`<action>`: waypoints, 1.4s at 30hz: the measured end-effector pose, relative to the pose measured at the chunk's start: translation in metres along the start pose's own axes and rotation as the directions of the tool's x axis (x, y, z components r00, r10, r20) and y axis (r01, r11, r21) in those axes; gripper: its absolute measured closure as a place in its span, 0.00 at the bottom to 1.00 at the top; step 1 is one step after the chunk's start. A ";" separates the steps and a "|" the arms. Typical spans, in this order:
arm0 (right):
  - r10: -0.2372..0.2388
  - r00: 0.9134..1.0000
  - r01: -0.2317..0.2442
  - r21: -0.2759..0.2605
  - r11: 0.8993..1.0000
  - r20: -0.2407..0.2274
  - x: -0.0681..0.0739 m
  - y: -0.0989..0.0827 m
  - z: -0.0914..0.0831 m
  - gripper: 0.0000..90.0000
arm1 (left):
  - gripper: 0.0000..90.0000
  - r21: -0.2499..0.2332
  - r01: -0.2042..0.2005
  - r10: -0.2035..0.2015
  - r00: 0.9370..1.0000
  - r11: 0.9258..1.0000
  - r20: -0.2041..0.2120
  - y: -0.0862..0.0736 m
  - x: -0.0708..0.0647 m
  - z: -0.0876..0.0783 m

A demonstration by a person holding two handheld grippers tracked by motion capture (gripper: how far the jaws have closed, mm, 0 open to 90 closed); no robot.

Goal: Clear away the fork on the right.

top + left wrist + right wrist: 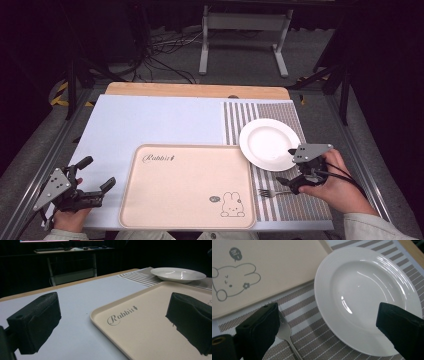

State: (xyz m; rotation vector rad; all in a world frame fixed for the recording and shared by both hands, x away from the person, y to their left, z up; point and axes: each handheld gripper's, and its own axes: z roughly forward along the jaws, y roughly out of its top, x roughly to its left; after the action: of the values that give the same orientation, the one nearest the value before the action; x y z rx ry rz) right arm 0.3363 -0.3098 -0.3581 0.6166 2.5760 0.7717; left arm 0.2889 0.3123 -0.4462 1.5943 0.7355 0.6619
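A beige tray (187, 185) printed with a rabbit and the word "Rabbit" lies at the table's front middle. To its right, a white plate (270, 144) rests on a striped placemat (300, 205), and a metal fork (272, 192) lies on the mat near the tray's corner. My left gripper (97, 173) hovers open at the front left, beside the tray (150, 322). My right gripper (287, 166) is open just above the mat, one jaw next to the fork (287, 336) and the other over the plate's (367, 290) near rim. Both grippers hold nothing.
A pale blue mat (150, 122) covers the table's left and far part, with a wooden edge (197, 90) behind it. Metal rails run along both table sides. A white frame stand (245, 30) and cables sit on the floor beyond.
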 end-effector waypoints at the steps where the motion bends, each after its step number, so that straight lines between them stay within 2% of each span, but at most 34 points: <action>1: -0.005 1.000 0.005 0.027 1.000 -0.007 0.000 0.001 0.001 0.07 | 0.00 0.002 -0.001 0.001 1.000 1.000 -0.001 0.000 0.000 0.000; 3: -0.027 1.000 0.028 0.068 0.997 -0.016 0.000 0.002 0.002 0.08 | 0.00 -0.001 0.002 -0.002 1.000 1.000 -0.001 0.000 0.000 0.000; 5: -0.028 0.999 0.031 0.085 0.996 -0.033 0.000 0.002 0.003 0.08 | 0.00 -0.002 0.002 -0.002 1.000 1.000 -0.001 0.000 0.000 0.000; 12: -0.071 0.996 0.080 0.177 0.981 -0.060 0.000 0.008 0.006 0.08 | 0.00 0.002 0.000 0.000 1.000 1.000 0.003 0.000 0.001 0.001; 17: -0.112 0.989 0.134 0.250 0.959 -0.101 -0.001 0.009 0.011 0.08 | 0.00 0.005 -0.003 0.003 1.000 1.000 0.009 0.000 0.000 0.002; 18: -0.111 0.989 0.134 0.254 0.958 -0.102 0.000 0.010 0.012 0.08 | 0.00 0.007 -0.003 0.002 1.000 1.000 0.009 0.000 0.000 0.002; 23: -0.132 0.981 0.171 0.308 0.936 -0.144 0.000 0.010 0.019 0.10 | 0.00 0.006 0.003 -0.003 1.000 1.000 0.006 0.000 0.001 0.001; 24: -0.132 0.981 0.171 0.308 0.936 -0.144 0.000 0.010 0.019 0.10 | 0.00 0.005 0.004 -0.004 1.000 1.000 0.007 0.000 0.001 0.001; 26: -0.130 0.974 0.190 0.355 0.916 -0.186 0.000 0.008 0.024 0.10 | 0.00 0.007 -0.001 0.001 1.000 1.000 0.008 0.000 0.001 0.001; 29: -0.112 0.969 0.191 0.379 0.906 -0.219 0.001 0.007 0.027 0.11 | 0.00 0.002 0.005 -0.005 1.000 1.000 0.006 0.000 0.001 0.002; 31: -0.108 0.966 0.197 0.401 0.895 -0.236 0.002 0.006 0.029 0.11 | 0.00 0.002 0.005 -0.005 1.000 1.000 0.006 0.000 0.001 0.002; 34: -0.113 0.961 0.213 0.416 0.884 -0.253 0.003 0.007 0.032 0.12 | 0.00 0.003 0.005 -0.005 1.000 1.000 0.006 -0.001 0.001 0.002; 35: -0.113 0.961 0.213 0.416 0.884 -0.253 0.003 0.007 0.032 0.12 | 0.00 0.003 0.005 -0.005 1.000 1.000 0.006 -0.001 0.001 0.002; 38: -0.126 0.958 0.232 0.433 0.871 -0.259 0.003 0.007 0.034 0.13 | 0.00 0.007 0.003 -0.003 1.000 1.000 0.008 0.000 0.001 0.001; 40: -0.124 0.953 0.238 0.430 0.871 -0.275 0.003 0.006 0.037 0.12 | 0.00 0.008 0.003 -0.003 1.000 1.000 0.007 0.000 0.001 0.001; 41: -0.133 0.950 0.251 0.437 0.864 -0.282 0.003 0.005 0.039 0.12 | 0.00 0.007 0.003 -0.003 1.000 1.000 0.006 0.000 0.001 0.001; 42: -0.133 0.950 0.251 0.437 0.864 -0.282 0.003 0.005 0.039 0.12 | 0.00 0.007 0.003 -0.003 1.000 1.000 0.006 0.000 0.001 0.001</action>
State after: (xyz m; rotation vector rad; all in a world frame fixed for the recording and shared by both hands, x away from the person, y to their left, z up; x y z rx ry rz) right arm 0.3534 -0.2876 -0.3862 0.3987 3.0219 0.1521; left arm 0.2905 0.3126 -0.4468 1.6006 0.7367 0.6527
